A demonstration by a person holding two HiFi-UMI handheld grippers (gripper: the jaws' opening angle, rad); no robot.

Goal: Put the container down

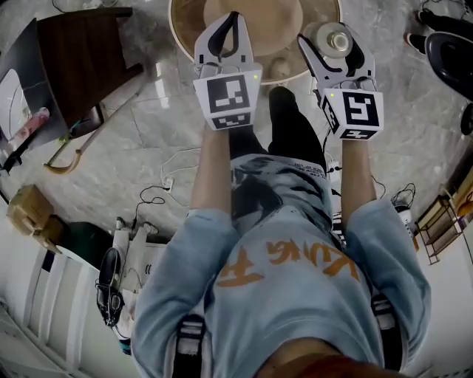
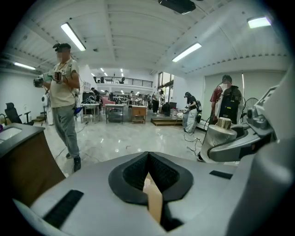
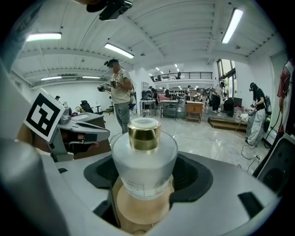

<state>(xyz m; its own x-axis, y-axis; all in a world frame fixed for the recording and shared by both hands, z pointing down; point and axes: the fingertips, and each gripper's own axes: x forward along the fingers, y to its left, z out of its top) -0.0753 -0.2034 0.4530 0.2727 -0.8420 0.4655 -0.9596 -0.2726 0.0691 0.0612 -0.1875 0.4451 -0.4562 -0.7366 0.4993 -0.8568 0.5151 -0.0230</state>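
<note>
The container is a frosted glass bottle (image 1: 338, 38) with a gold cap (image 3: 144, 133). My right gripper (image 1: 334, 43) is shut on the bottle's body (image 3: 144, 159) and holds it upright over the right edge of a round wooden table (image 1: 270, 26). The bottle also shows at the right of the left gripper view (image 2: 220, 136). My left gripper (image 1: 230, 18) hangs over the same table, left of the bottle. Its jaws are shut with nothing between them (image 2: 148, 154); only a sliver of tan tabletop shows through the gap.
A dark wooden desk (image 1: 81, 52) stands at the upper left. White cables (image 1: 166, 177) trail over the marble floor. A shelf with shoes (image 1: 111, 288) is at the lower left, a rack (image 1: 443, 221) at the right. Other people (image 2: 62, 92) stand in the hall.
</note>
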